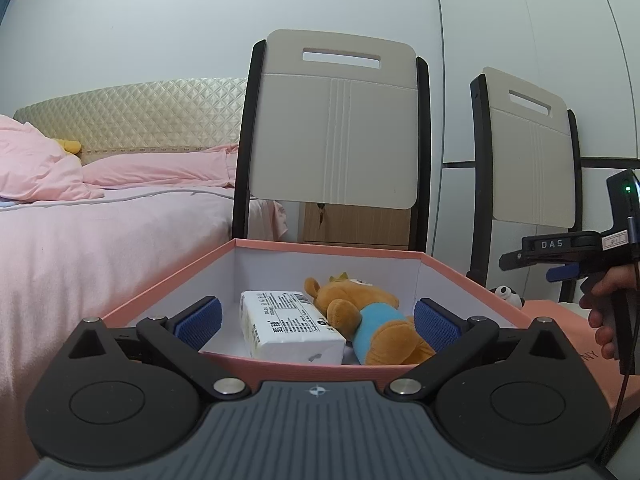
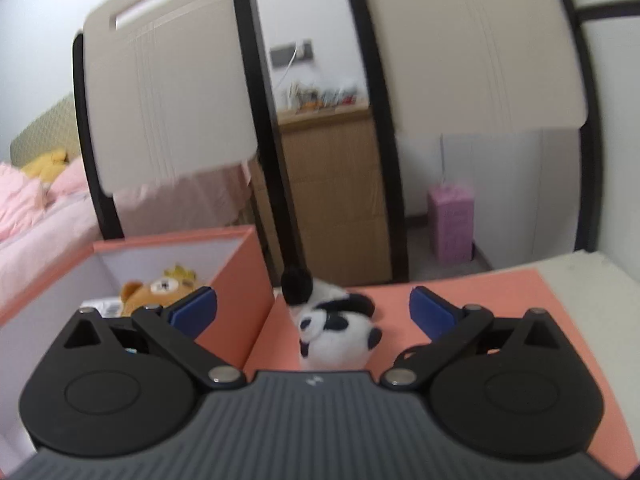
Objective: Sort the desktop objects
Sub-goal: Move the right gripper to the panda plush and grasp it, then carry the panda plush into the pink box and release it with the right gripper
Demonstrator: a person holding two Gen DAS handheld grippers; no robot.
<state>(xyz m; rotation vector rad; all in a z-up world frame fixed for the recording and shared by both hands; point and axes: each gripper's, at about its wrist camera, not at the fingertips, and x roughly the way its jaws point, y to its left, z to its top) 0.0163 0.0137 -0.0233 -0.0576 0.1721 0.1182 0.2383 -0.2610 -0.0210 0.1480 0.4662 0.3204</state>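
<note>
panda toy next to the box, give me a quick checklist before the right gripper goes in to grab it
1. Right gripper open: ok, the jaws stand wide apart with nothing between them.
2. Panda toy lined up: ok, it lies between the two fingers, just ahead.
3. Panda free to lift: ok, it sits on the pink lid, outside the box and close to its wall.
4. Room in the box: ok, the bear and tissue pack leave bare floor.
5. Left gripper clear of the way: ok, open over the box's near edge.
6. Grip spot on the panda: cannot tell, the view is blurred.
</note>
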